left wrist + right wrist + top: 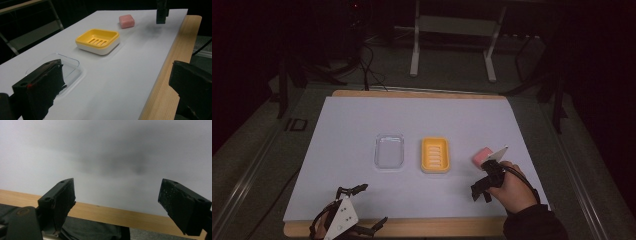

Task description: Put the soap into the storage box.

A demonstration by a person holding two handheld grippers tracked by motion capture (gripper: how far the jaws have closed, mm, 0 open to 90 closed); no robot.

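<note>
Lying near the worktop's (362,120) right side: pink soap bar (482,156), just right of yellow soap dish (435,154) and clear lid (389,150). No readable brand or writing on any. Hovering beside the soap, right gripper (481,191), jaws spread, empty. Resting at the near-left edge, left gripper (368,206), jaws spread, empty.

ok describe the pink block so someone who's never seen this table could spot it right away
Start at the white sheet covering the table, where three things lie in a row across the middle. The pink block is the rightmost, past the clear tray and the yellow slotted dish, just ahead of the right gripper. It alone is solid, small and pink; its neighbours are open containers.
</note>
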